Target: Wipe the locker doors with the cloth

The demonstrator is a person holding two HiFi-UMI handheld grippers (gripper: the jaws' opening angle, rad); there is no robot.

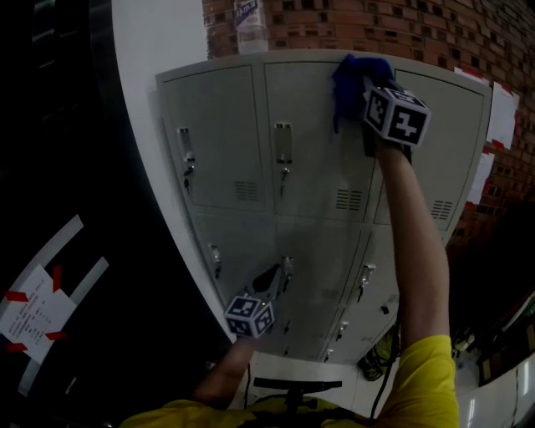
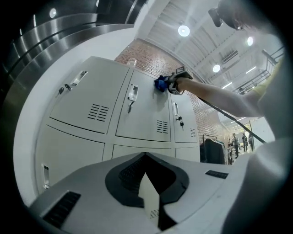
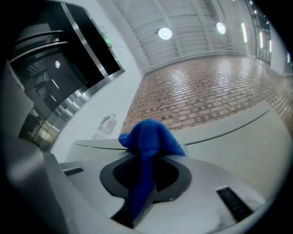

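Observation:
The grey lockers (image 1: 322,150) fill the middle of the head view. My right gripper (image 1: 366,90) is raised and shut on the blue cloth (image 1: 351,77), holding it against the top edge of the upper middle door. In the right gripper view the cloth (image 3: 149,139) bunches over the jaw tips and hangs down between the jaws of my right gripper (image 3: 147,151). The left gripper view shows that cloth (image 2: 160,83) on the door from below. My left gripper (image 1: 274,277) is low in front of the lower doors, shut on nothing, and its tips (image 2: 145,157) point up at the lockers (image 2: 91,98).
A clear plastic bottle (image 1: 250,25) stands on top of the lockers, before a brick wall (image 1: 401,29). Keys hang in some door locks (image 1: 283,171). Papers (image 1: 504,113) are stuck at the right. A dark wall with taped paper (image 1: 33,305) lies left.

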